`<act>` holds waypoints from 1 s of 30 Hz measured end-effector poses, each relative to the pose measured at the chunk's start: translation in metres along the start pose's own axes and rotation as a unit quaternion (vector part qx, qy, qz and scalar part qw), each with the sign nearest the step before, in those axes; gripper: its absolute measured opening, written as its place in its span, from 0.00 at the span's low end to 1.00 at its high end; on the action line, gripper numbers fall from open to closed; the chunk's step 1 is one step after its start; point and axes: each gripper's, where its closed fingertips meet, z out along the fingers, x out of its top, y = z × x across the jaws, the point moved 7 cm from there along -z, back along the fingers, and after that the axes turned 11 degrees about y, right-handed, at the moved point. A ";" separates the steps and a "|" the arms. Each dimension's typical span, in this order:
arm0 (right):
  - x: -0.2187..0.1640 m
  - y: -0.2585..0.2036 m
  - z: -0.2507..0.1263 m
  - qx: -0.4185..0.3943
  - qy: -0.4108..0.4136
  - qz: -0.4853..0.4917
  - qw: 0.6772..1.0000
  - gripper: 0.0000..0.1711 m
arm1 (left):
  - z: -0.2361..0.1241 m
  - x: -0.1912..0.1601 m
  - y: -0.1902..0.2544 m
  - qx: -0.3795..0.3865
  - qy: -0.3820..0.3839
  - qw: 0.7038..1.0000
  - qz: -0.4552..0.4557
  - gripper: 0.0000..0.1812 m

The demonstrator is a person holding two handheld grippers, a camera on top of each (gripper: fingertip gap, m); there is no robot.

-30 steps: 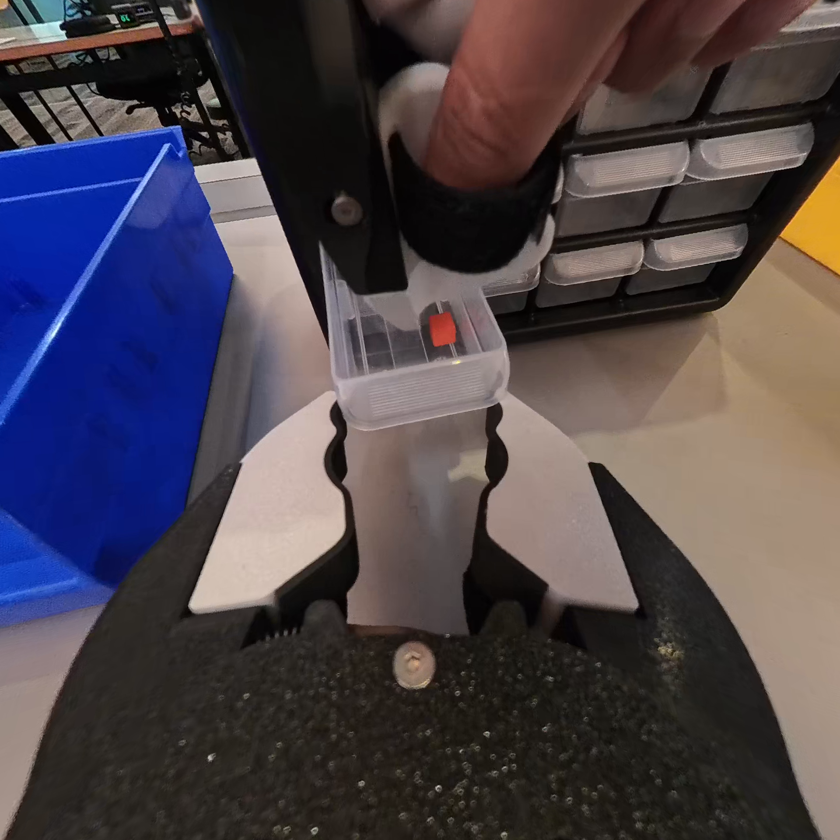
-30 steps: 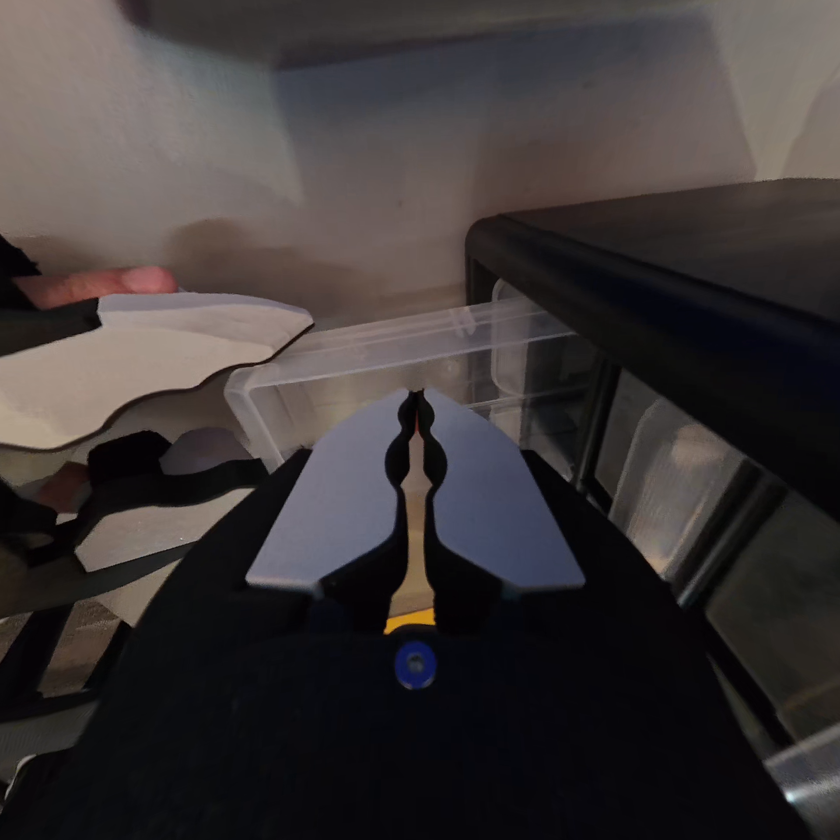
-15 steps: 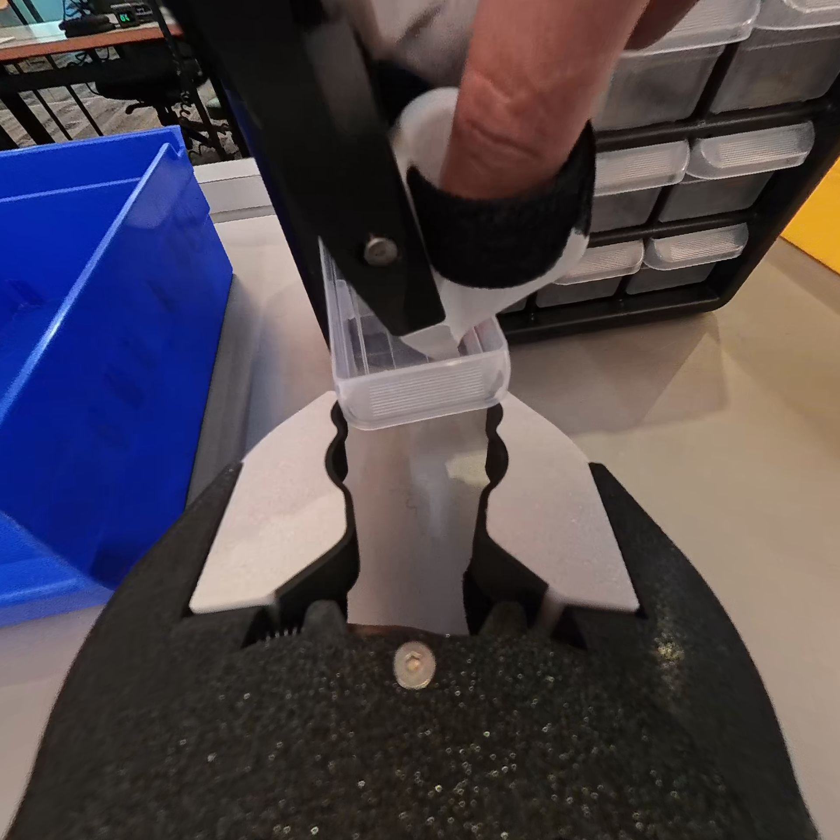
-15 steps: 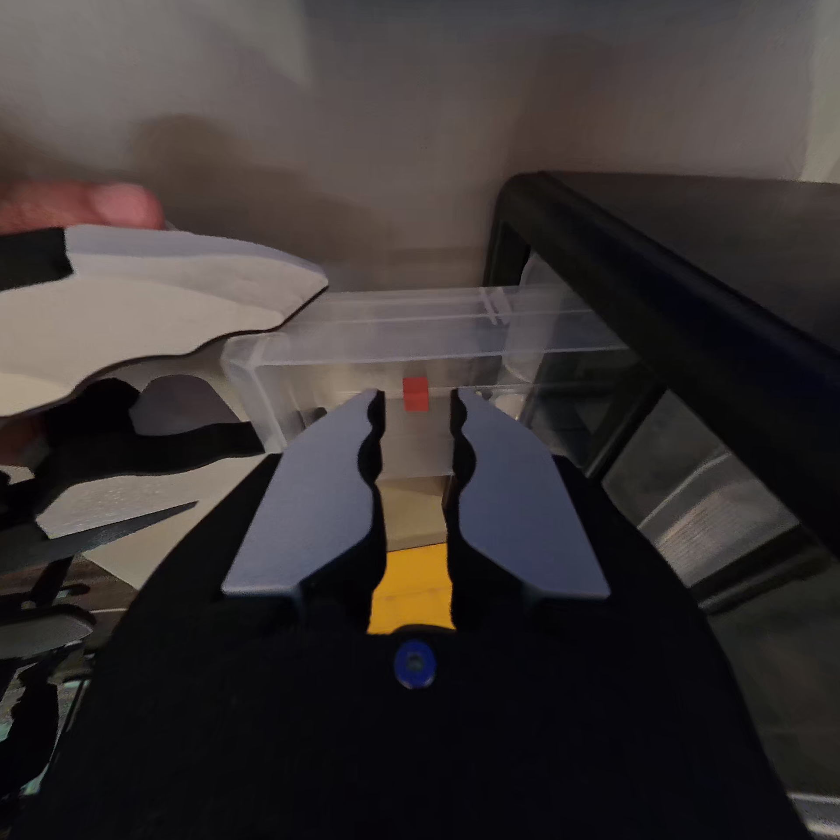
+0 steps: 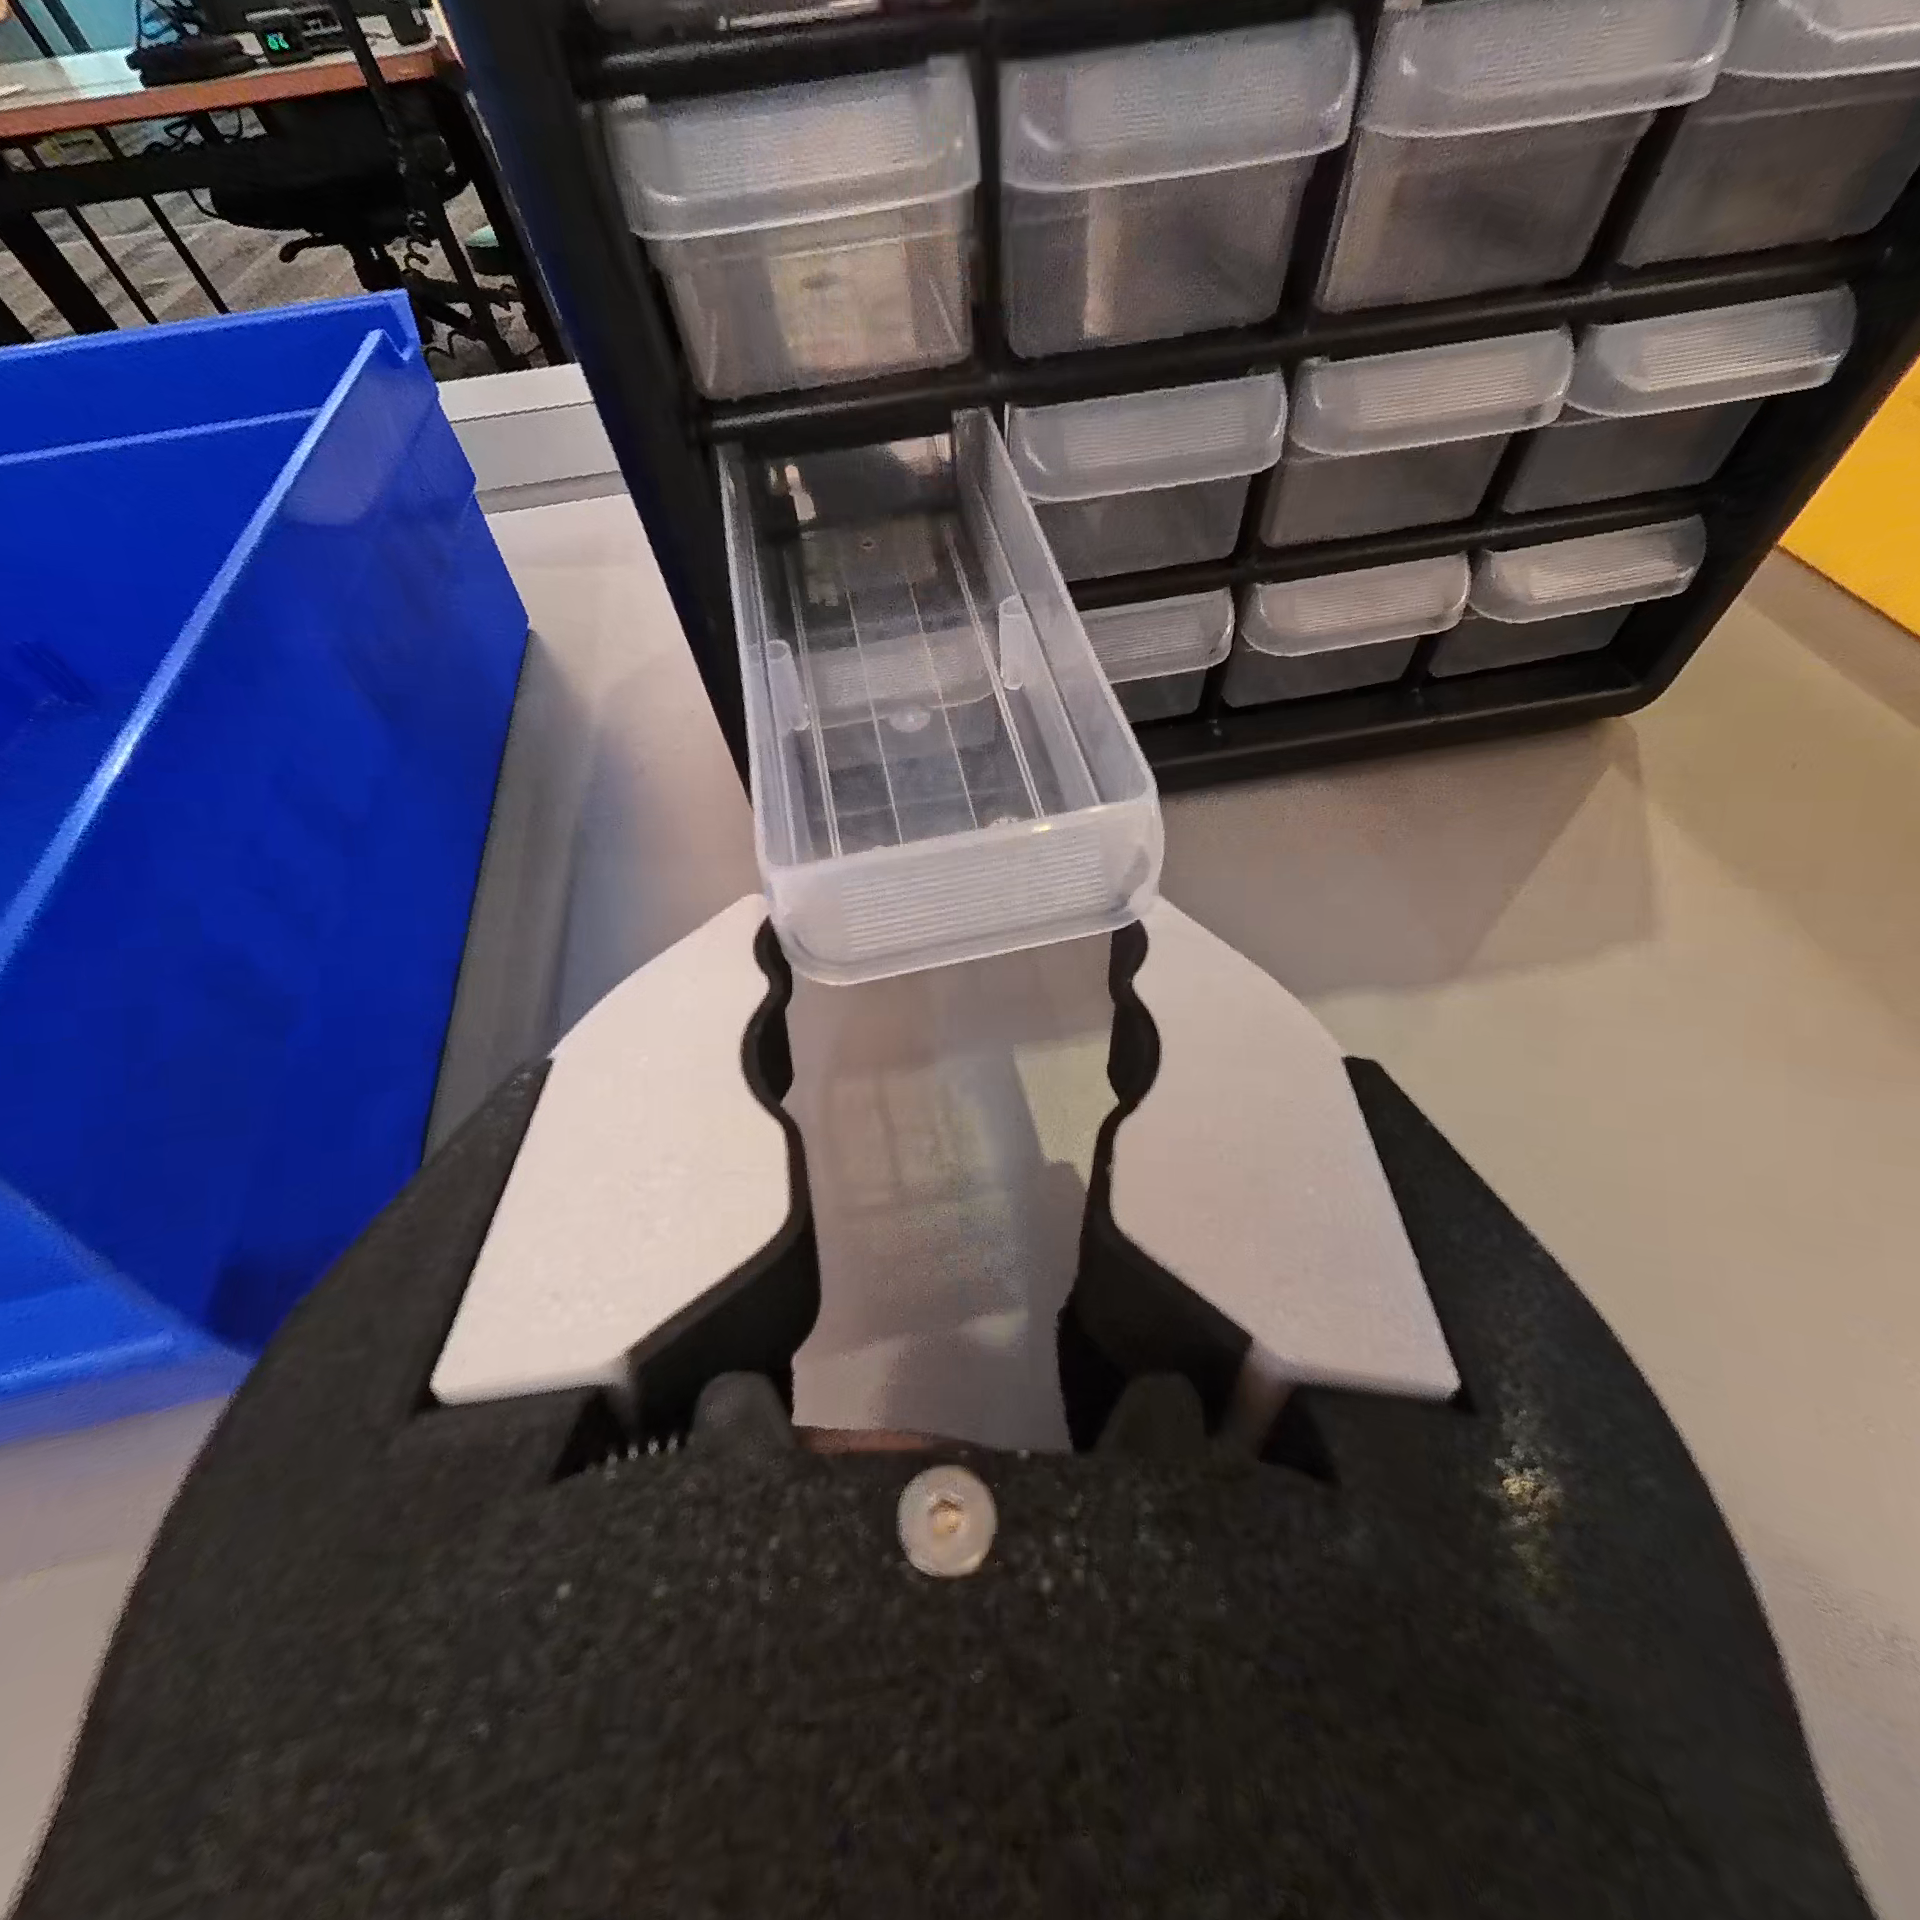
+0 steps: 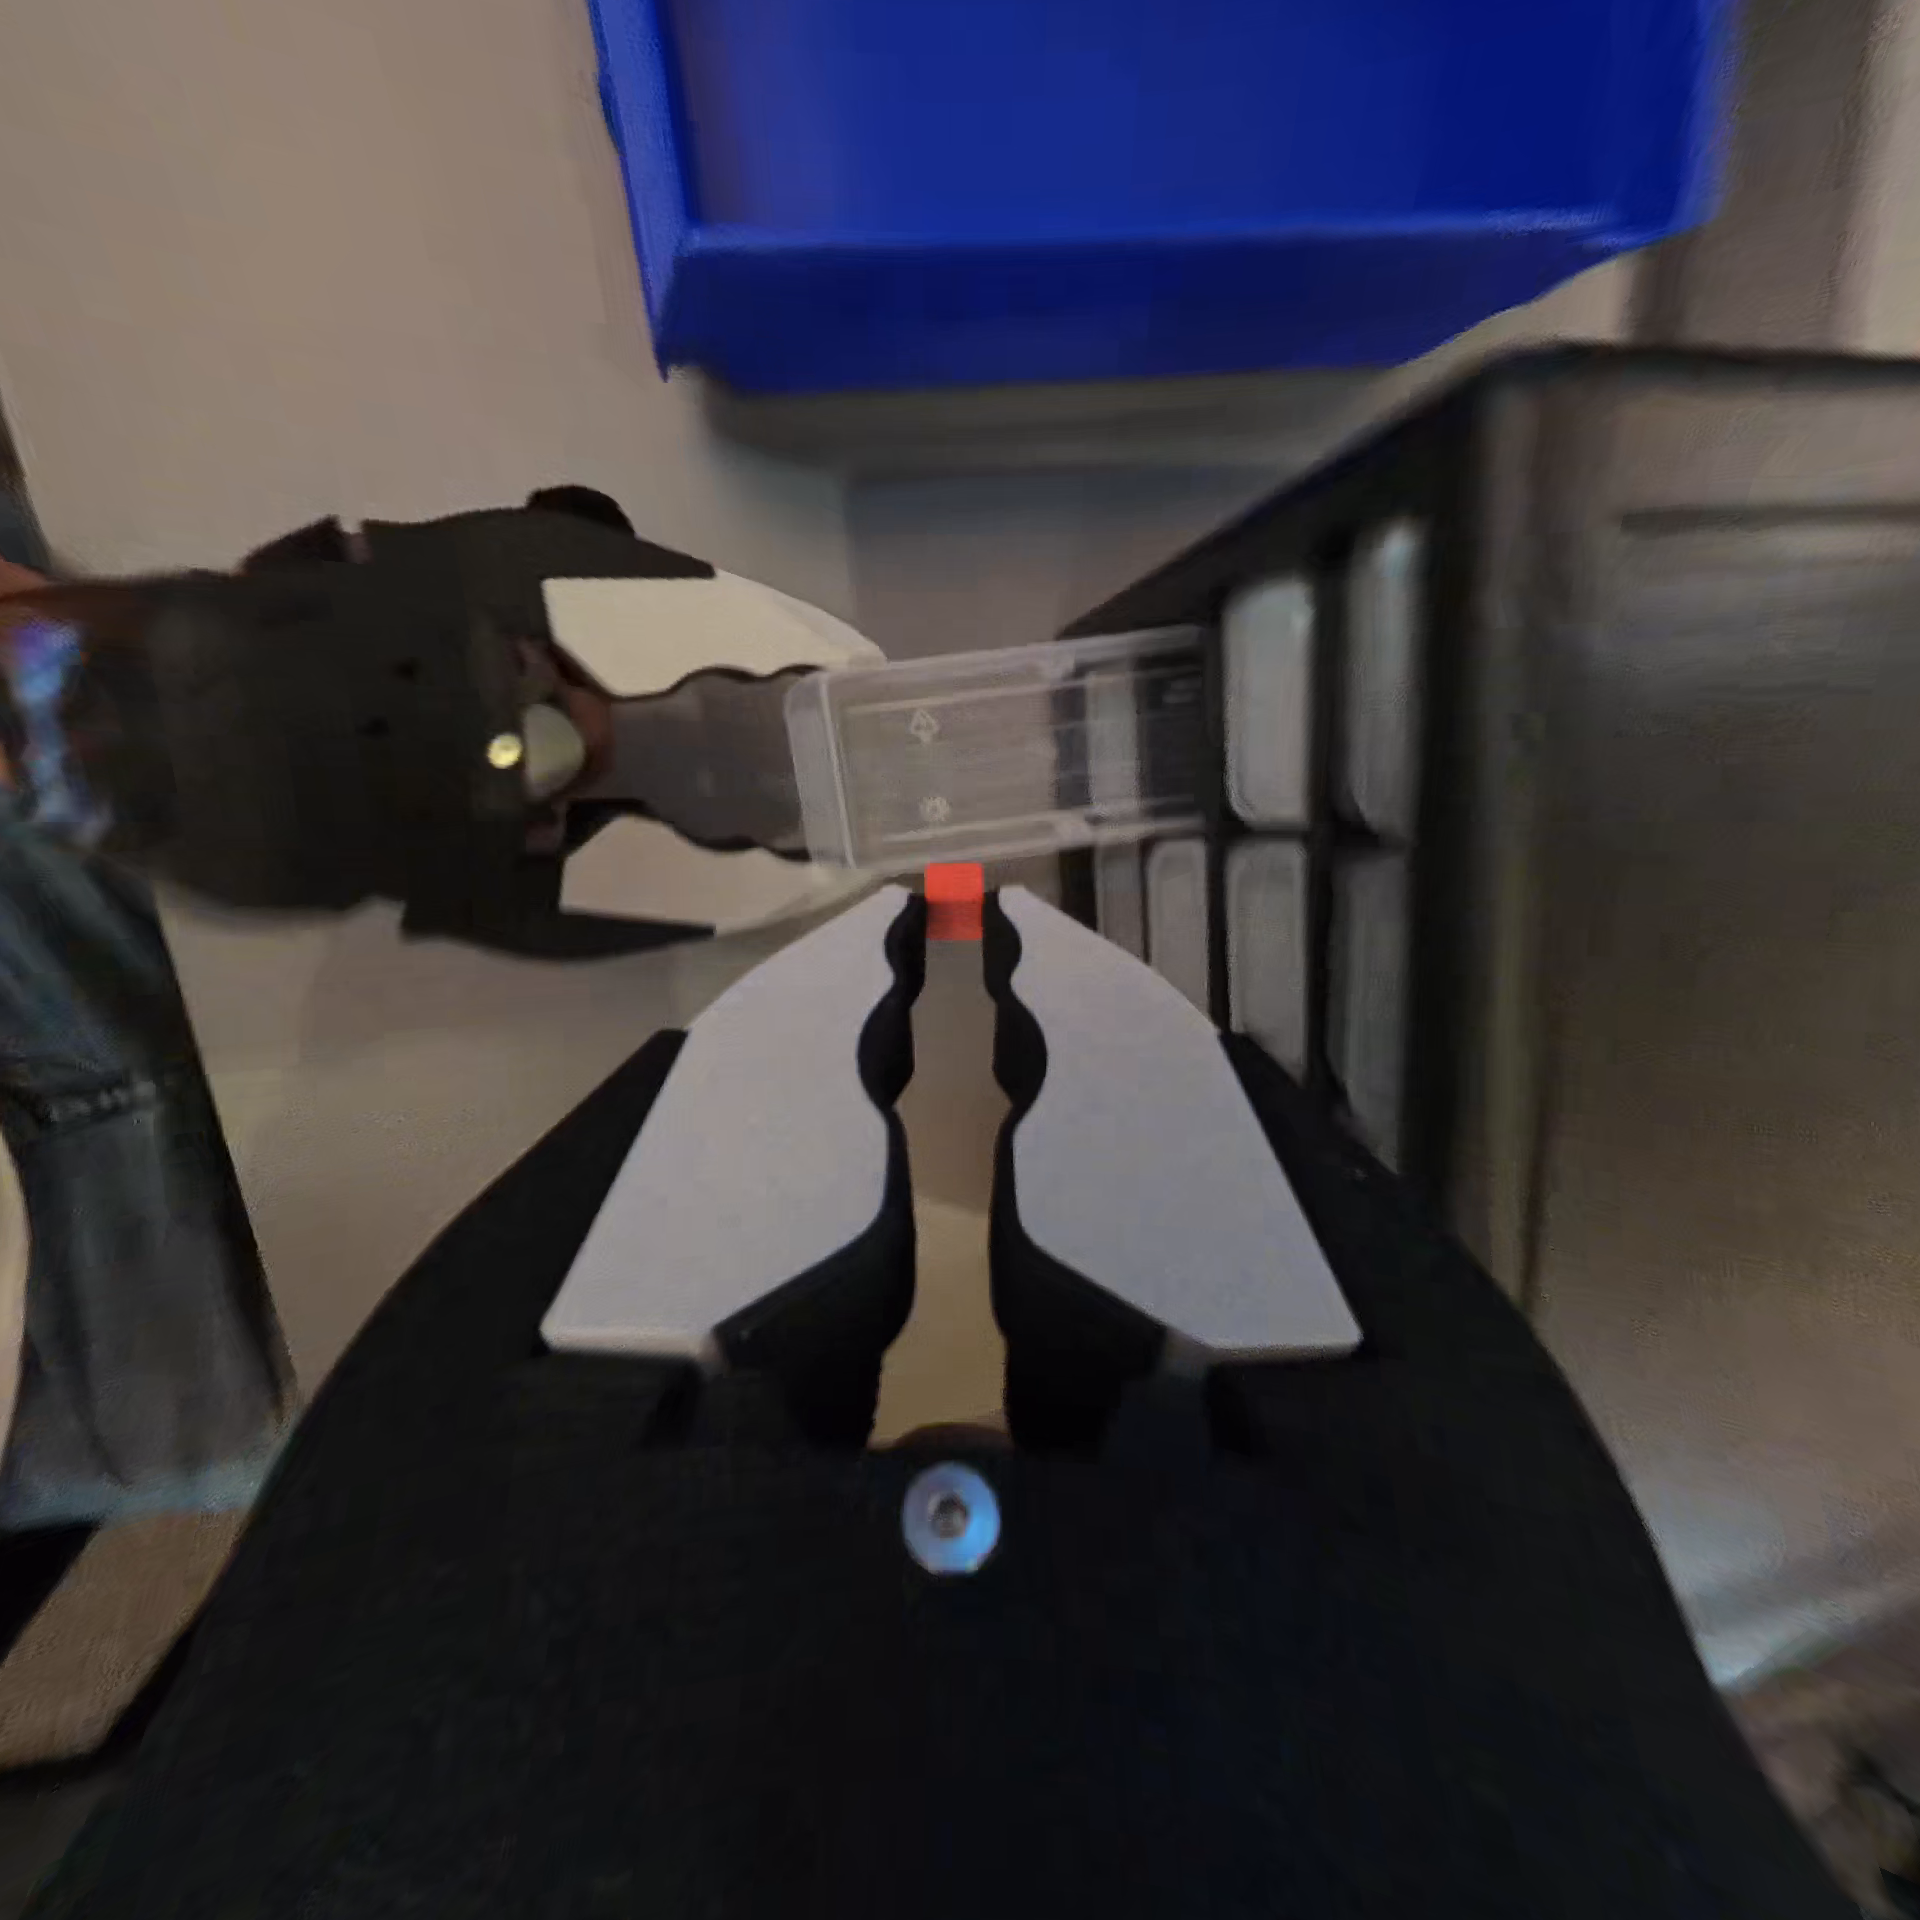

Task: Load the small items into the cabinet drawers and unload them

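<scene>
While your right gripper (image 6: 951, 914) pinches the small red plastic cube (image 6: 953, 902) between its very tips, treat that cube as light, rigid and smooth. It will likely squirt out if you squeeze unevenly, so keep the pads flat on two opposite faces. You hold it just beside and above the clear plastic drawer (image 5: 935, 727), near the drawer's front end.

That drawer is pulled well out of the black multi-drawer cabinet (image 5: 1299, 364) and looks empty; nothing shows on its ribbed floor. It is thin-walled and probably flexes, so take it by the front lip.

Your left gripper (image 5: 945, 935) is spread wide, its tips on either side of the drawer's front; whether they touch it I cannot tell.

The blue plastic bin (image 5: 208, 779) sits left of the cabinet; its contents are hidden. The neighbouring drawers are shut, their contents unclear.
</scene>
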 end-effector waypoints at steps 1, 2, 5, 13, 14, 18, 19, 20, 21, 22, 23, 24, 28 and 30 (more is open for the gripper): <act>-0.010 -0.003 -0.027 -0.028 0.034 0.010 0.999 0.06 | 0.000 0.000 0.000 0.000 0.000 1.000 -0.001 0.32; -0.026 -0.006 -0.053 -0.057 0.061 0.024 0.996 0.06 | 0.001 0.000 0.000 0.000 0.000 1.000 -0.002 0.32; -0.099 -0.010 -0.122 -0.145 0.104 0.090 0.980 0.06 | 0.002 0.002 0.000 0.001 -0.003 1.000 -0.006 0.32; -0.353 0.014 -0.129 -0.189 -0.042 0.442 0.876 0.06 | 0.025 0.014 -0.006 -0.001 -0.019 1.000 -0.017 0.33; -0.368 0.014 -0.114 -0.168 -0.066 0.453 0.873 0.06 | 0.029 0.015 -0.007 0.000 -0.022 1.000 -0.020 0.33; -0.393 0.020 -0.069 -0.129 -0.131 0.454 0.872 0.06 | 0.047 0.020 -0.011 0.001 -0.032 0.999 -0.020 0.32; -0.398 0.021 -0.062 -0.124 -0.153 0.458 0.867 0.06 | 0.051 0.020 -0.012 0.001 -0.035 0.999 -0.021 0.32; -0.402 0.023 -0.058 -0.121 -0.169 0.458 0.864 0.06 | 0.054 0.020 -0.012 0.000 -0.039 0.999 -0.020 0.32; -0.403 0.025 -0.056 -0.119 -0.171 0.460 0.863 0.06 | 0.056 0.020 -0.013 -0.001 -0.044 0.999 -0.018 0.32; -0.402 0.027 -0.056 -0.122 -0.167 0.463 0.862 0.06 | 0.057 0.019 -0.013 -0.003 -0.050 0.999 -0.018 0.32; -0.403 0.028 -0.056 -0.124 -0.165 0.467 0.860 0.06 | 0.058 0.017 -0.013 -0.008 -0.060 0.998 -0.019 0.32; -0.404 0.027 -0.056 -0.123 -0.168 0.470 0.858 0.06 | 0.057 0.015 -0.012 -0.013 -0.069 0.997 -0.023 0.34; -0.394 0.026 -0.066 -0.165 -0.144 0.454 0.864 0.19 | 0.043 0.005 -0.012 -0.024 -0.078 0.996 -0.030 0.36; -0.376 0.022 -0.087 -0.236 -0.110 0.425 0.867 0.21 | 0.031 0.002 -0.013 -0.026 -0.074 0.996 -0.035 0.34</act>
